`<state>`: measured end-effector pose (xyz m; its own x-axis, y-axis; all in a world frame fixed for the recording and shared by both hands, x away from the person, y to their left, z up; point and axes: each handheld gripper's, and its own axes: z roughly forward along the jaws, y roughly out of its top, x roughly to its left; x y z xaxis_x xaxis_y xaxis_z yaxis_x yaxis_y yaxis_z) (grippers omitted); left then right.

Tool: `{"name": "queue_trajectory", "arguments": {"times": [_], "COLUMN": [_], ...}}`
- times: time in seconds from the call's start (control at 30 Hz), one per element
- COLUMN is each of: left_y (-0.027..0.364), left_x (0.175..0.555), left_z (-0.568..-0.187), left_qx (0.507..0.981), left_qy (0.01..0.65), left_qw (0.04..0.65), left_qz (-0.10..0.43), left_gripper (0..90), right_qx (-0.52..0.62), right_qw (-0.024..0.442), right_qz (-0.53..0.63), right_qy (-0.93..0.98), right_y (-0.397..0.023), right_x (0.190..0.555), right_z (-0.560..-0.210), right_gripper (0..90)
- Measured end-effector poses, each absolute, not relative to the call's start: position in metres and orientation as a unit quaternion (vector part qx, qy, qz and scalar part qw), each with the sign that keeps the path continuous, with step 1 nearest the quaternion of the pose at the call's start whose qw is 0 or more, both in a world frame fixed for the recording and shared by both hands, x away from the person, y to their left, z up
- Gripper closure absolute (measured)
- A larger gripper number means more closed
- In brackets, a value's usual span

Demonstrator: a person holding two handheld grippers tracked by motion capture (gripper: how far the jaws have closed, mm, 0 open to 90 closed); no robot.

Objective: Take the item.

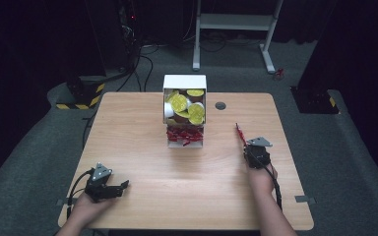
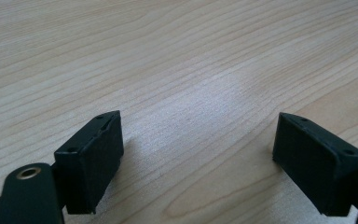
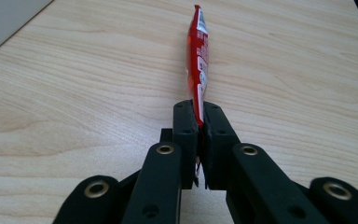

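My right gripper (image 1: 246, 148) (image 3: 199, 122) is shut on a thin red sachet (image 3: 199, 58), which sticks out forward over the table, edge-on between the jaws; the sachet (image 1: 239, 133) is a red sliver at the table's right side. At the near left corner my left gripper (image 1: 123, 186) (image 2: 198, 154) rests low over bare wood, jaws wide open, nothing between them. A white box (image 1: 184, 81) at the table's far middle holds yellow-lidded cups (image 1: 179, 103) in its upper part and several red sachets (image 1: 183, 134) in its lower part.
The wooden table (image 1: 142, 162) has a round cable hole (image 1: 220, 105) right of the box. A white desk frame (image 1: 234, 22) stands on the floor behind. Black cases with yellow-black stripes (image 1: 81, 93) sit at the far left and far right.
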<state>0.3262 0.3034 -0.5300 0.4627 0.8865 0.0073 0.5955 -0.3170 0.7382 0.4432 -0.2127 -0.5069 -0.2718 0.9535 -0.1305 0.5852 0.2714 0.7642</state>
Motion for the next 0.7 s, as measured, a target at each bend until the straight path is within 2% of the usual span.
{"name": "queue_trajectory", "arguments": {"times": [0.7], "left_y": [0.303], "left_x": [0.326], "left_z": [-0.53], "left_qx": [0.783], "left_qy": [0.474], "left_qw": [0.343], "left_qz": [0.211], "left_gripper": [16.5], "right_qx": [0.519], "right_qw": [0.299], "right_qz": [0.298], "right_qy": [0.743], "right_y": [-0.199], "right_x": [0.462], "right_z": [-0.512], "right_gripper": [83.7]}}
